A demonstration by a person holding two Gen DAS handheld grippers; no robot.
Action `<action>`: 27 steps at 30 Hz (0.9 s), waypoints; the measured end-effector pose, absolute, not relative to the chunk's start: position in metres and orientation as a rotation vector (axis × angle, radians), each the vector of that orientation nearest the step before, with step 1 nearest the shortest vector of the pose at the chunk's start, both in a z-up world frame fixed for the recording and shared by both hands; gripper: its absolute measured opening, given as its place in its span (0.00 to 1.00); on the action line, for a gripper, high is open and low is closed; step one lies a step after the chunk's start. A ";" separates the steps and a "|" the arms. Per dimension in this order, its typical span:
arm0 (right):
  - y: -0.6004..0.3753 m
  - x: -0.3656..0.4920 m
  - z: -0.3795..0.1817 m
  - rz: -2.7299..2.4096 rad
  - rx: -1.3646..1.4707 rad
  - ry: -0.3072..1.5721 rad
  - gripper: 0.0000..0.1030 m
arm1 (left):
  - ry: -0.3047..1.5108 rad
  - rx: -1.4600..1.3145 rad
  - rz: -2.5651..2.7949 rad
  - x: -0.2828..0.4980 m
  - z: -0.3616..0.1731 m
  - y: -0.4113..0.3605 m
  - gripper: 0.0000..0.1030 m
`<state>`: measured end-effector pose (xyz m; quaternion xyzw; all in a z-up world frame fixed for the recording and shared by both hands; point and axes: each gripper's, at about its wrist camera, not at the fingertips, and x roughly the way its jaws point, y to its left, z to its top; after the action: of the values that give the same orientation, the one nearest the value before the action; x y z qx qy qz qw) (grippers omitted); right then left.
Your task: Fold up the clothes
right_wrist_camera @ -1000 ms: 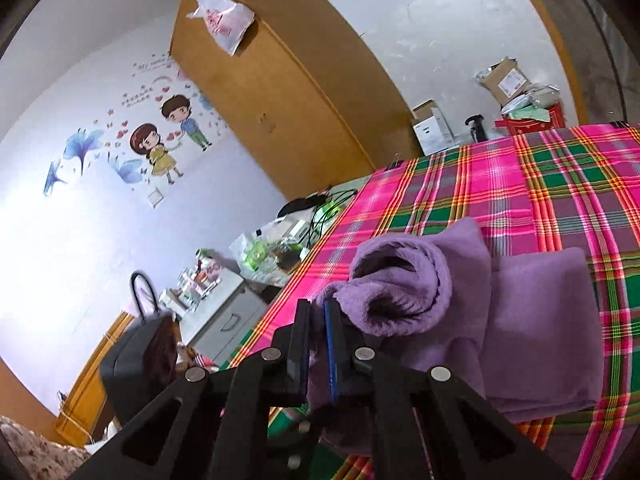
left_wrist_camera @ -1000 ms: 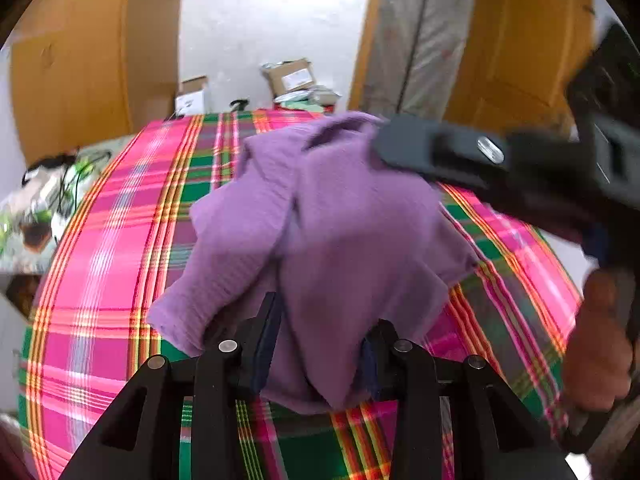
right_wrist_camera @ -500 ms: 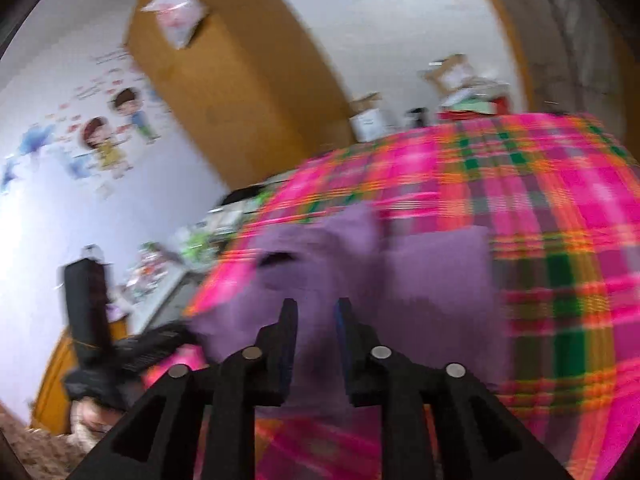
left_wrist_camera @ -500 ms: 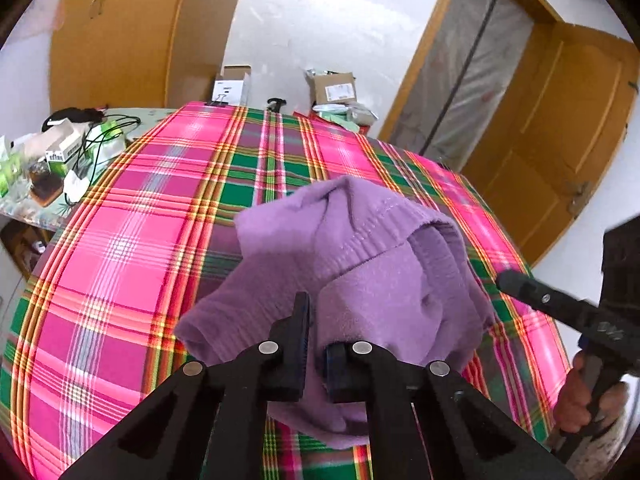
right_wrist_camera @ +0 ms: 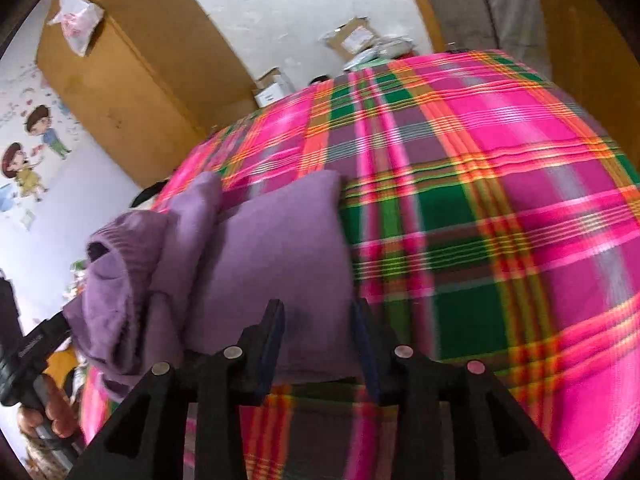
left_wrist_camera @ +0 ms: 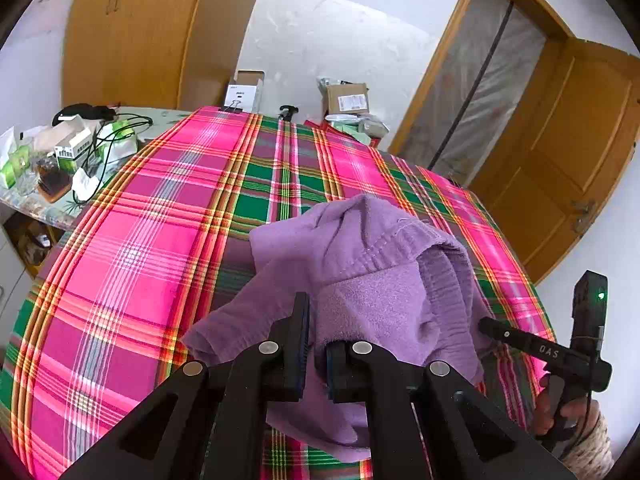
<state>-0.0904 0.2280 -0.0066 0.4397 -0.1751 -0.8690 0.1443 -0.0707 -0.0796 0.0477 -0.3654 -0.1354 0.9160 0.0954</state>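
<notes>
Right fingers point(right_wrist_camera: 320, 336) dropped, opening around rumpled purple sweater point(left_wrist_camera: 360, 280), left fingers point(left_wrist_camera: 316, 344) pinching it

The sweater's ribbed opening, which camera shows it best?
The left wrist view: the sweater is sharp there, its ribbed opening facing the camera just above the left gripper, which pinches the fabric. The right wrist view is motion-blurred and shows that opening only sideways, at the left.

Left tool point(left_wrist_camera: 316, 344) pinched nearly closed, tilted downward; right tool point(right_wrist_camera: 318, 336) opening, also angled down.
</notes>
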 end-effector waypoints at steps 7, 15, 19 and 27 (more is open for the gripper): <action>0.232 -0.073 0.018 -2.524 1.130 -0.524 0.12 | -0.403 -1.040 2.716 -0.063 0.058 -0.078 0.06; 0.234 -0.041 0.061 -2.611 0.987 -0.479 0.12 | -0.407 -0.964 2.724 -0.049 0.074 -0.074 0.05; 0.253 -0.026 0.077 -2.688 0.914 -0.486 0.11 | -0.407 -0.937 2.728 -0.044 0.080 -0.070 0.05; 0.302 -0.007 0.093 -2.863 0.856 -0.509 0.11 | -0.406 -0.941 2.719 -0.040 0.079 -0.063 0.05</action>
<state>-0.0069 0.3022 0.0926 0.2819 -0.1677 -0.9431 0.0551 -0.0403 -0.0626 0.0789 -0.3215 -0.1389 0.9293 0.1176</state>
